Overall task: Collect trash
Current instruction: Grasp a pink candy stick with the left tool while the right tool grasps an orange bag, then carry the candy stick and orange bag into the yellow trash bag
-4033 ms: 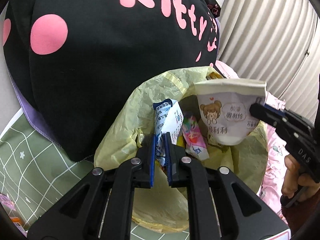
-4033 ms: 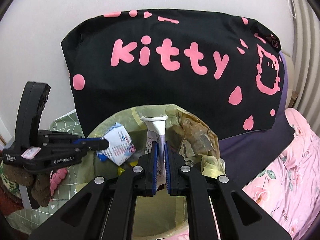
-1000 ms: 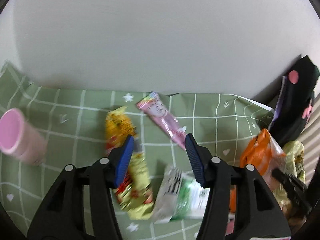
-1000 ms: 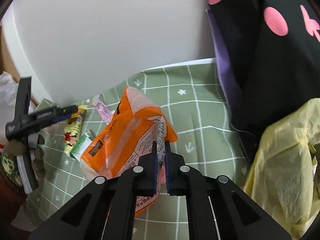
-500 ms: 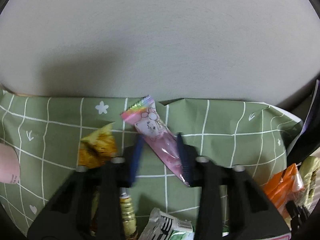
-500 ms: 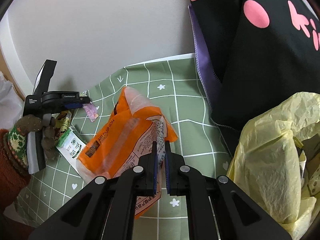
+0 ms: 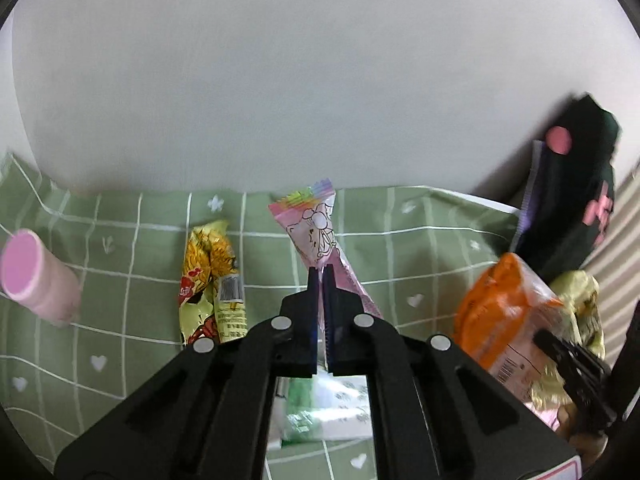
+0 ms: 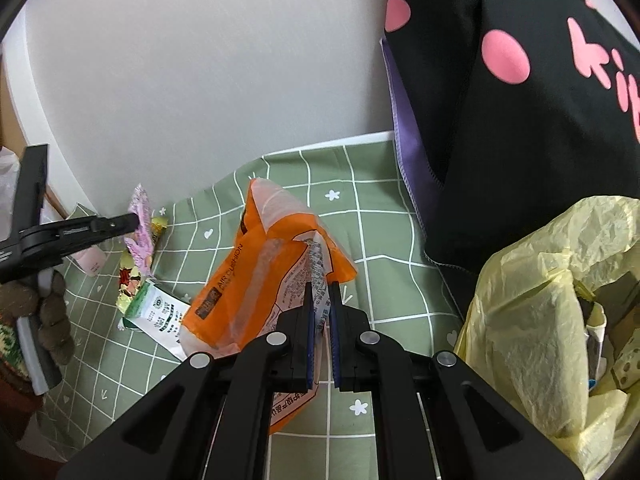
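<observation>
My left gripper [image 7: 320,274] is shut on a long pink candy wrapper [image 7: 316,228], lifted off the green checked cloth [image 7: 420,240]; the right wrist view shows that wrapper [image 8: 141,232] hanging from the left gripper [image 8: 134,220] at the left. My right gripper [image 8: 321,292] is shut on an orange plastic package [image 8: 256,276], held above the cloth. The same orange package [image 7: 508,316] appears at the right of the left wrist view. A yellow trash bag [image 8: 536,320] stands open at the right, with trash inside.
On the cloth lie a yellow-red snack wrapper [image 7: 210,280], a green-white packet [image 7: 320,412] and a pink cylinder [image 7: 36,276]. A black pillow with pink lettering [image 8: 520,100] leans behind the bag. A white wall [image 7: 280,80] backs the cloth.
My left gripper closed from wide open onto the pink candy wrapper and lifted it off the cloth. The right gripper kept its hold on the orange package and hardly moved.
</observation>
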### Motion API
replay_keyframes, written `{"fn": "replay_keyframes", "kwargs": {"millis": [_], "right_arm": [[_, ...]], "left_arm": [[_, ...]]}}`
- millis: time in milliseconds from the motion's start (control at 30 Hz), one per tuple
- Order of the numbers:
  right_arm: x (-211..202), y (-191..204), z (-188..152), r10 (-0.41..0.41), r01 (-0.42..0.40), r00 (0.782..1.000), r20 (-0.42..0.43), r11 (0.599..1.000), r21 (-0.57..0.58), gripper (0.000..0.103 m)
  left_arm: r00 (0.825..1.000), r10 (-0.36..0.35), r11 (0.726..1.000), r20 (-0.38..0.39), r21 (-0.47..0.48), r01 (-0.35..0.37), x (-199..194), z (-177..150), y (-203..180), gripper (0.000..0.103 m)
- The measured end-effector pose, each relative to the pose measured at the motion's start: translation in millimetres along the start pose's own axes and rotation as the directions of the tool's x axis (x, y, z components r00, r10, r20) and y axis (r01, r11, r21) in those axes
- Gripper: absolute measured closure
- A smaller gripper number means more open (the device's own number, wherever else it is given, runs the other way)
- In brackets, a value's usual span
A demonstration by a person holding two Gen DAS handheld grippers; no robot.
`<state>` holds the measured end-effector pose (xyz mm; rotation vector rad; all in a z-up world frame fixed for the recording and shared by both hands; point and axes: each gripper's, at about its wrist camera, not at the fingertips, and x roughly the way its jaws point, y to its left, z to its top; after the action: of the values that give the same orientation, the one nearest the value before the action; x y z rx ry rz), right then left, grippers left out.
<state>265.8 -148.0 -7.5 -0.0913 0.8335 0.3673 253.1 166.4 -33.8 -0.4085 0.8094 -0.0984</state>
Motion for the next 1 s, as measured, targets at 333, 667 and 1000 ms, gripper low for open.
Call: {"fn": "replay_keyframes", "kwargs": {"millis": [333,667,1000], "right_arm": [[-54,-11,5,-0.089,0.086,0.989,0.116,0.996,0.027,0.096],[-122,-37,16,-0.169,0.148,0.954,0.248,0.984,0.099,0.096],[-161,-52,13,-0.220,0.190,0.929,0.298,0.974,0.127,0.097]], "left_arm": [[0.989,-0.130,0.984,0.074,0.136,0.119,-45,24,-54,0.101],[0.944,-0.330,0.910,0.023,0.273,0.311,-45,36,-144,0.101],[0.904,-0.428,0.846,-0.018,0.345,0.407,-41,34,-197,0.101]]}}
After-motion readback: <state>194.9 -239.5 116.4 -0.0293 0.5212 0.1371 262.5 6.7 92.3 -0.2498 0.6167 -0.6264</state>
